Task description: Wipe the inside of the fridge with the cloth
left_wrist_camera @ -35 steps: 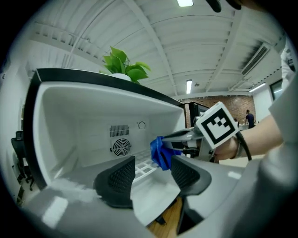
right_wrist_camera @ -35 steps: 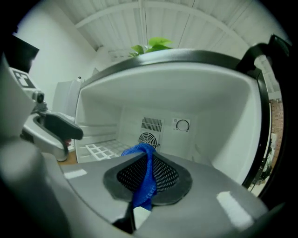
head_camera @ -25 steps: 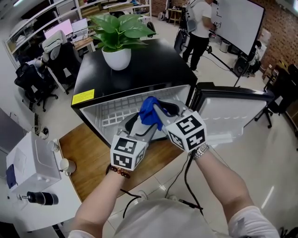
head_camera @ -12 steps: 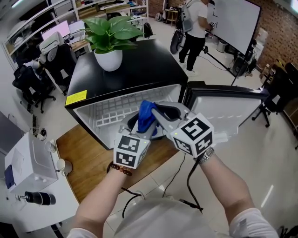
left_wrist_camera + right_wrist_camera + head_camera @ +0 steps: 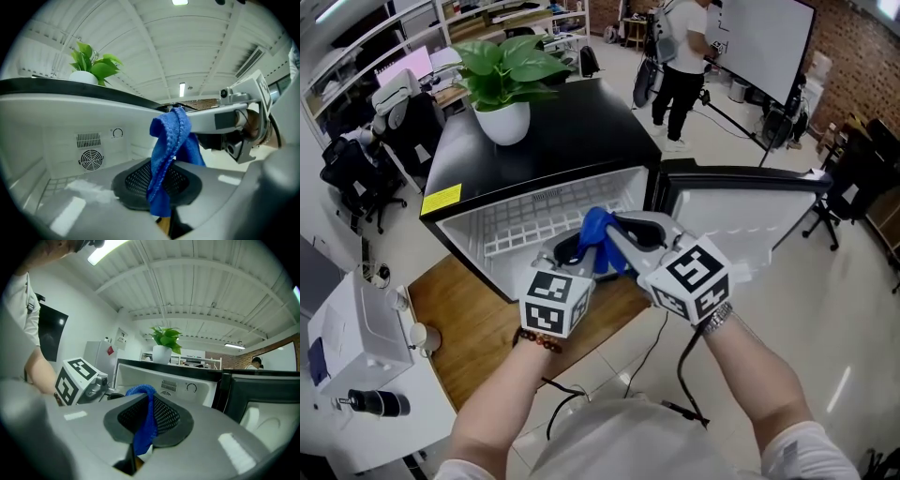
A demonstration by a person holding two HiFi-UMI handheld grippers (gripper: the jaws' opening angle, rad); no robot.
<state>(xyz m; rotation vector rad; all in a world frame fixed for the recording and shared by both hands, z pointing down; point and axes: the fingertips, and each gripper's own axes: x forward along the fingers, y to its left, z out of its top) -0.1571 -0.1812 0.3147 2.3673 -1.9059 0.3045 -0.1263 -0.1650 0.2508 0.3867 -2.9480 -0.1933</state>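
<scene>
Right gripper [image 5: 619, 230] fingers gripped the blue cloth [image 5: 598, 242]; left gripper [image 5: 572, 251] fingers, just closing, pinched its hidden lower end.

A blue textured cloth [image 5: 143, 434] is pinched in the dark mesh-padded jaws of the right gripper [image 5: 149, 414], before an open black, white-lined fridge [image 5: 136, 376] with what appears to be a thermostat dial [image 5: 191, 387].

Your left claw [image 5: 570, 251] nearly level, jaws just closed onto the cloth [image 5: 598, 236], your right claw [image 5: 623, 234] just right of it, clamped on the same cloth, both forearms stretched forward, wrists close together
</scene>
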